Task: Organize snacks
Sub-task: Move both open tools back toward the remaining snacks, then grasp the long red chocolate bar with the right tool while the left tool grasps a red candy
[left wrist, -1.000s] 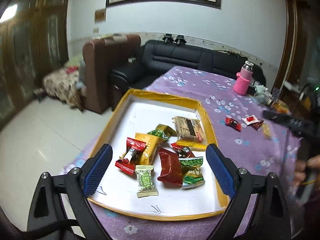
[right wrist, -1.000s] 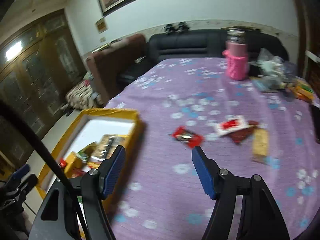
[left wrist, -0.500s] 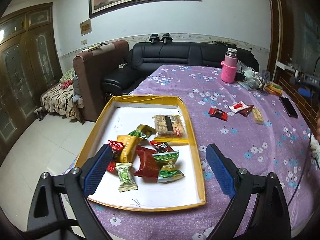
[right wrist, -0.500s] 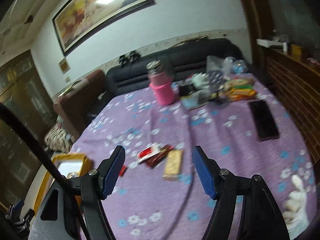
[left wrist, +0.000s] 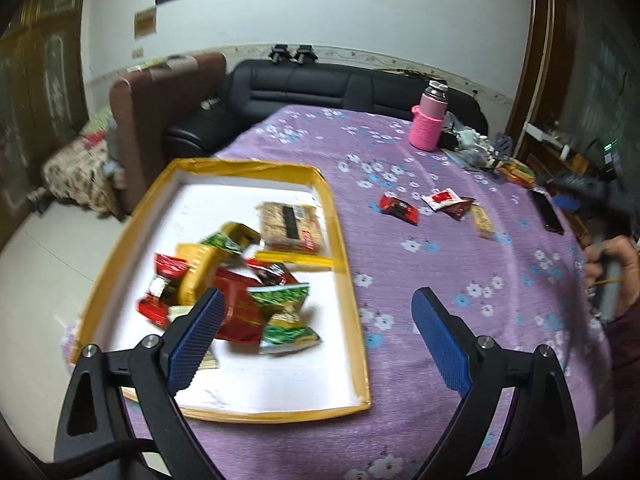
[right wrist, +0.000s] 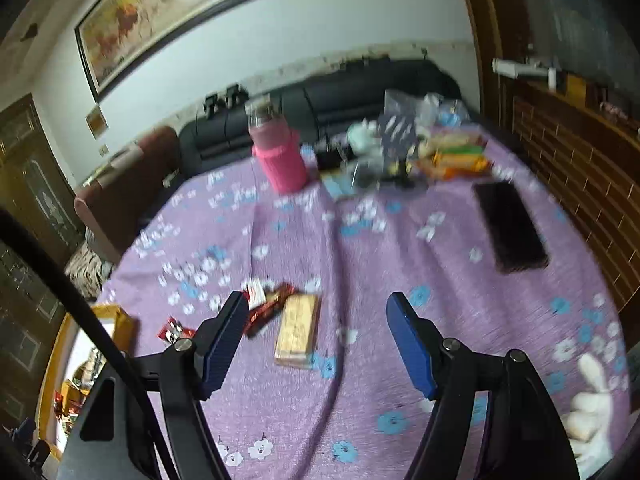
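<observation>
Purple tablecloth [right wrist: 400, 240]: tan snack bar [right wrist: 298, 330] between hand-held gripper [right wrist: 316, 340] fingers.

Pink flask [left wrist: 429, 125] stood upright at far table end; black phone [right wrist: 509, 226] laid flat near right edge; black sofa [left wrist: 320, 88] seen behind.

Glossy foil and plastic wrappers catch the light on the snacks [left wrist: 240, 280] heaped in a shallow tray [left wrist: 352, 320] of what looks like cardboard, its rim bound in shiny yellow tape and its floor matt white. The table wears a soft purple flowered cloth [right wrist: 360, 240], creased in long folds. Ridged, matt blue pads [left wrist: 440, 344] face black plastic arms fixed with bright metal screws [left wrist: 485, 342].
</observation>
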Demonstrator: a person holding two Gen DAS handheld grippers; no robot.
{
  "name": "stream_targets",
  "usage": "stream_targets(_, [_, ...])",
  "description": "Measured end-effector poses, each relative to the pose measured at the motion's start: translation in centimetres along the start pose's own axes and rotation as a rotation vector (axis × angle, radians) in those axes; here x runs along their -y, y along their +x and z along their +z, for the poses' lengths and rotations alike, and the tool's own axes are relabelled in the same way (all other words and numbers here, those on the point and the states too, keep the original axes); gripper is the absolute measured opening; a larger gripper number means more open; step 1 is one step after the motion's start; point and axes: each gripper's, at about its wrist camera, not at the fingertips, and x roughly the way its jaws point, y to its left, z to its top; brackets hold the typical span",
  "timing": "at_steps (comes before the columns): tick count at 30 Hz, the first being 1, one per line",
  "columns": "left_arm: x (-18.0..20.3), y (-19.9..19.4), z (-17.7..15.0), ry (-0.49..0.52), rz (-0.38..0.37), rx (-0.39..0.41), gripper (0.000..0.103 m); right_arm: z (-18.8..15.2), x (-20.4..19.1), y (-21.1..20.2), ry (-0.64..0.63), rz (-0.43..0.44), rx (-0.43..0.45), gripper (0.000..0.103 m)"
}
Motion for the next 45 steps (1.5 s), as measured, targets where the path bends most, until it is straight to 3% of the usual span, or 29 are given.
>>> stream_targets(5, [0.0, 1.3, -0.1, -0.011, -0.071, -0.014, 0.094, -0.9, -1.8, 4.7, -0.025, 0.005, -0.094, 0.071])
stream_targets(11, [0.8, 1.9, 0.0, 0.016, -0.127, 0.001, 0.094, -0.1, -5.8, 9.7, -0.111, 0.003, -0.146, 0.071])
stream_targets(15, [1.2, 1.9, 0.2, 0.032, -0.146, 0.010, 0.094, 0.5, -8.3, 14.0, -0.165, -0.068, -0.199, 0.069])
stream_targets(16, [1.1, 1.9, 0.2, 0.031, -0.146, 0.008, 0.094, 0.5, -8.7, 14.8, -0.170, -0.081, -0.212, 0.064])
stream_targets(18, [1.0, 2.2, 0.3, 0.028, -0.143, 0.000, 0.094, 0.1, -9.5, 16.0, -0.190, -0.095, -0.254, 0.046])
stream_targets(21, [0.6, 2.5, 0.4, 0.009, -0.150, -0.009, 0.094, -1.0, -10.5, 15.0, -0.242, -0.090, -0.270, 0.033])
stream_targets(22, [0.4, 2.6, 0.4, 0.003, -0.155, -0.011, 0.094, -1.4, -10.6, 14.5, -0.251, -0.070, -0.293, 0.013])
stream_targets(23, [0.4, 2.6, 0.4, -0.001, -0.161, -0.013, 0.094, -2.1, -10.5, 13.9, -0.253, -0.032, -0.333, 0.008])
stream_targets(26, [0.3, 2.6, 0.3, -0.007, -0.173, -0.013, 0.094, -4.5, -10.2, 11.2, -0.289, 0.045, -0.417, 0.009])
stream_targets(28, [0.4, 2.6, 0.3, -0.014, -0.193, -0.016, 0.094, -5.8, -9.7, 9.5, -0.298, 0.142, -0.483, 0.009])
stream_targets(30, [0.6, 2.6, 0.2, -0.020, -0.213, -0.026, 0.094, -5.9, -8.5, 7.6, -0.244, 0.231, -0.470, 0.011])
stream_targets(31, [0.7, 2.7, 0.1, -0.022, -0.223, -0.032, 0.094, -5.6, -7.9, 6.8, -0.222, 0.233, -0.439, 0.018])
stream_targets(32, [0.9, 2.7, 0.1, -0.020, -0.232, -0.039, 0.094, -5.2, -7.0, 5.9, -0.205, 0.212, -0.387, 0.027])
stream_targets(34, [1.4, 2.6, 0.0, -0.009, -0.233, -0.043, 0.094, -5.2, -6.1, 5.2, -0.196, 0.175, -0.337, 0.034])
stream_targets(39, [2.0, 2.9, 0.3, -0.022, -0.249, -0.071, 0.094, -6.5, -5.8, 6.7, -0.161, 0.096, -0.349, 0.035])
stream_targets(41, [2.2, 3.2, 0.5, -0.043, -0.252, -0.087, 0.094, -6.5, -6.1, 7.5, -0.140, 0.080, -0.334, 0.044])
stream_targets(45, [3.4, 3.9, 2.0, -0.039, -0.248, -0.103, 0.094, -6.8, -7.7, 8.3, -0.163, 0.012, -0.274, 0.048])
